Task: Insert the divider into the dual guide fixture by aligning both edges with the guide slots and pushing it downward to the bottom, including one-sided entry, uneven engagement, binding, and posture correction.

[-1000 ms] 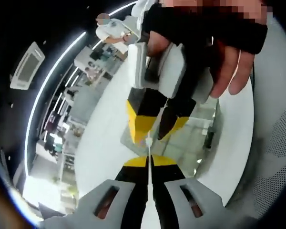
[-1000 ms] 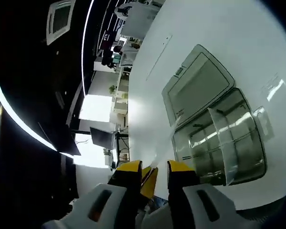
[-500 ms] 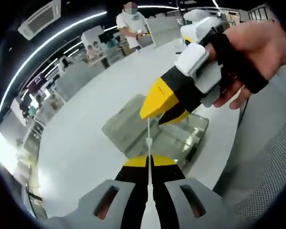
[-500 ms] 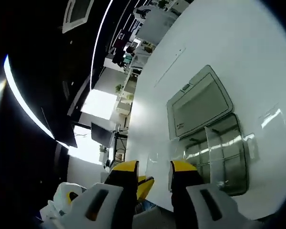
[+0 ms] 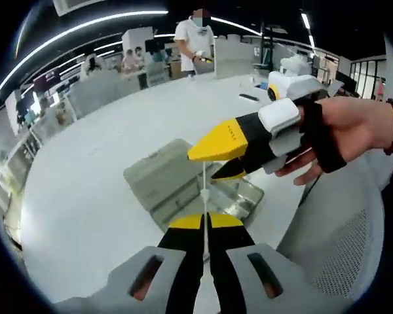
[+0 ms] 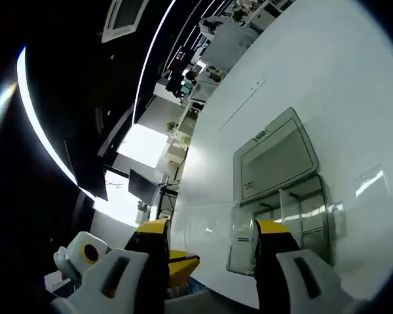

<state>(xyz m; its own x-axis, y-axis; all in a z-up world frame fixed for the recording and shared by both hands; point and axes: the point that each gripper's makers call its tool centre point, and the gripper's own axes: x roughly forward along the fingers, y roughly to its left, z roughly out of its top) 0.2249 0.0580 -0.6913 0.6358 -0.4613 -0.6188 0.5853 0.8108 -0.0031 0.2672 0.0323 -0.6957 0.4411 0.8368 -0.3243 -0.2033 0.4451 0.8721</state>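
In the left gripper view, my left tool (image 5: pixel 205 221) has its yellow-tipped jaws pressed together on the divider (image 5: pixel 204 196), a thin clear sheet I see edge-on as a pale line rising from between them. The right tool (image 5: pixel 224 157) reaches in from the right, held by a hand (image 5: pixel 340 134) in a black fingerless glove; its two yellow tips sit spread, one above the other, just at the divider's far end, and I cannot tell whether they touch it. Beyond it the dual guide fixture (image 5: pixel 226 196), a clear box, sits on the white bench (image 5: pixel 85 183) near its front edge, with a grey lid (image 5: pixel 160 180) lying flat against its far side. A person (image 5: pixel 198 39) stands past the far edge of the bench. A mesh chair back (image 5: pixel 340 242) fills the lower right.

In the right gripper view, my right tool (image 6: pixel 213 245) stands wide open with nothing between the jaws. The left tool's yellow tip (image 6: pixel 180 261) pokes in low between them. The fixture (image 6: pixel 291 222) and lid (image 6: pixel 278 157) lie side by side on the bench (image 6: pixel 327 78), toward its near edge.
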